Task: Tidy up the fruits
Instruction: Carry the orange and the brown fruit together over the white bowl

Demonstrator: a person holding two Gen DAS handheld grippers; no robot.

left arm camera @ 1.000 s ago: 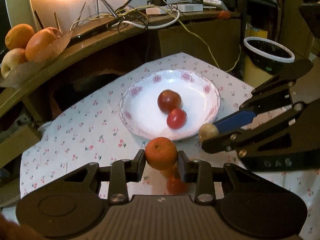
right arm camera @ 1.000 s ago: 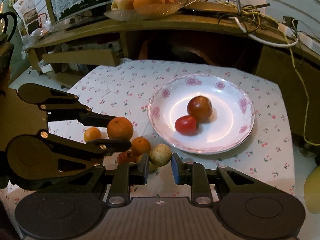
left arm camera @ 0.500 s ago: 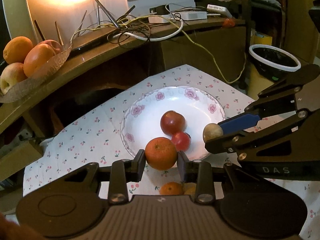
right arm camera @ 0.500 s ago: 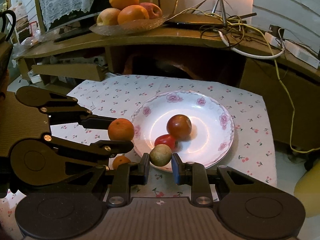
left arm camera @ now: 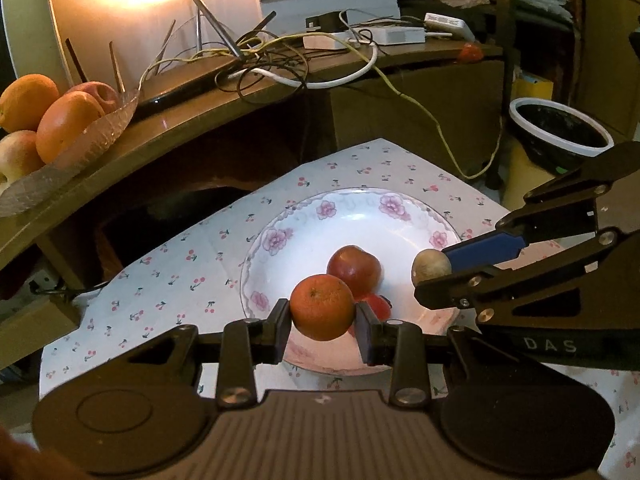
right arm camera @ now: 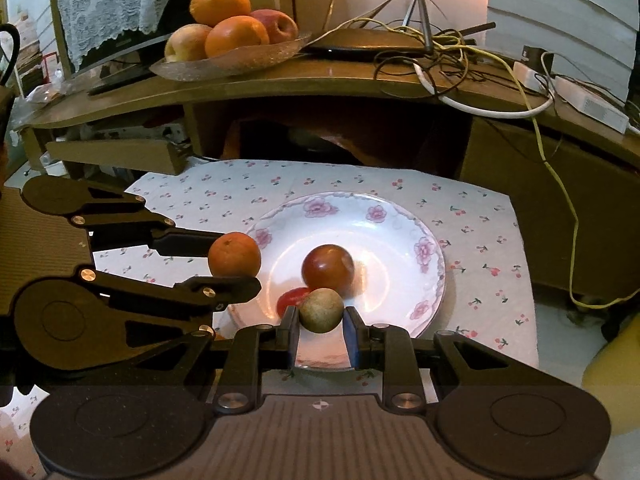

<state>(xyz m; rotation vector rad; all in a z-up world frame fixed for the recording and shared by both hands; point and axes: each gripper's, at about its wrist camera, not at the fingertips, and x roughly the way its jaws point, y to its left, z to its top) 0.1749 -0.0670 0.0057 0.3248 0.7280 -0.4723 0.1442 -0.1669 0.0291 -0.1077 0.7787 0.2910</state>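
Left gripper [left arm camera: 323,314] pinches tangerine [left arm camera: 322,306] between its pads, above near rim of floral plate [left arm camera: 352,204]. Right gripper [right arm camera: 321,326] clamps small tan-brown round fruit [right arm camera: 321,310] — kind unclear — also over plate's near edge. Plate sits on cherry-print cloth [left arm camera: 168,280] and already holds dark red apple [left arm camera: 354,270] and small red tomato-like fruit [left arm camera: 376,306], touching. Judgement: task partly done — two fruits placed, two carried ones not yet set down. No loose fruit visible on cloth; area beneath grippers hidden.
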